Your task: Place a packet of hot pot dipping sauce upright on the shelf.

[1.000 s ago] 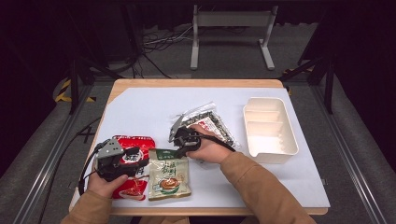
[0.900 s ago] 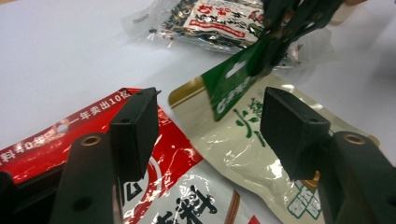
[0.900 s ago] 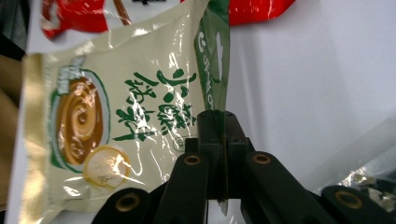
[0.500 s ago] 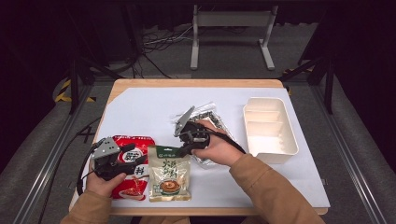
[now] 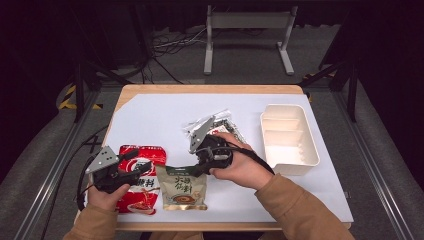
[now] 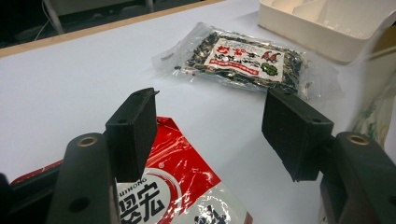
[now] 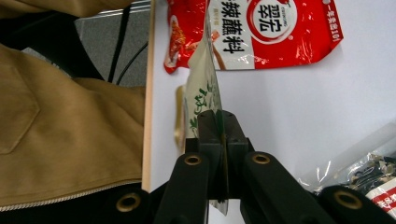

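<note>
Green pouch pinched at the table's near edge

On the white table (image 5: 150,115) lies a red packet (image 5: 142,175); over it hovers the left gripper (image 6: 210,135), jaws wide, nothing between; beside it the right gripper (image 7: 219,135) clamps the green pouch (image 5: 185,187) by its top edge

On the table (image 5: 150,115), the sauce packet (image 5: 142,172) is set left of the soup-base pouch (image 5: 186,186); the seaweed bag (image 5: 222,127) is placed behind, with the divided tray (image 5: 290,140) to its right.
</note>
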The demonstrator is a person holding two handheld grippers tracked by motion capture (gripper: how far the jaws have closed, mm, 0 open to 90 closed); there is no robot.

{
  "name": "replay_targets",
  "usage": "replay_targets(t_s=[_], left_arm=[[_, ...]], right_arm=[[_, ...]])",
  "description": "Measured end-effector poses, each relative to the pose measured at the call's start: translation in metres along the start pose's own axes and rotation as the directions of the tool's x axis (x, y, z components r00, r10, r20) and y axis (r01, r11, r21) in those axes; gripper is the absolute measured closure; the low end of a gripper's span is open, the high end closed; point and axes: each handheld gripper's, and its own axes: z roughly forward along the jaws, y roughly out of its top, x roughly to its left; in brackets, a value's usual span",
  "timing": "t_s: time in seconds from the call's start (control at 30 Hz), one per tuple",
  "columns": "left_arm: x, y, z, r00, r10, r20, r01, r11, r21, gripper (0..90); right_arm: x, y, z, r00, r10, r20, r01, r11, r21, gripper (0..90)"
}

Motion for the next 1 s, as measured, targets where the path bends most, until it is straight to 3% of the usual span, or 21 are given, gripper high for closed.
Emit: replay_targets(t_s=[0.13,0.27,0.53,1.0], left_arm=[[0.002,-0.001,0.001,1.0,-0.003,0.004,0.003,1.0,0.006,36.1],[0.003,-0.002,0.002,0.9998,-0.02,0.006,0.02,0.9997,0.011,36.1],[0.004,-0.002,0.003,0.9999,-0.014,0.002,0.014,0.9998,0.017,36.0],[0.005,-0.004,0.004,0.9993,-0.037,-0.004,0.037,0.999,0.025,35.8]], right_arm=[[0.009,0.002,-0.01,0.9996,-0.027,0.004,0.027,1.0,-0.004,89.7],[0.013,0.002,-0.019,0.9981,-0.037,0.048,0.038,0.999,-0.005,89.7],[0.015,0.0,-0.042,0.9922,-0.037,0.119,0.043,0.998,-0.044,89.7],[0.009,-0.009,-0.084,0.9651,-0.03,0.26,0.057,0.993,-0.098,89.7]])
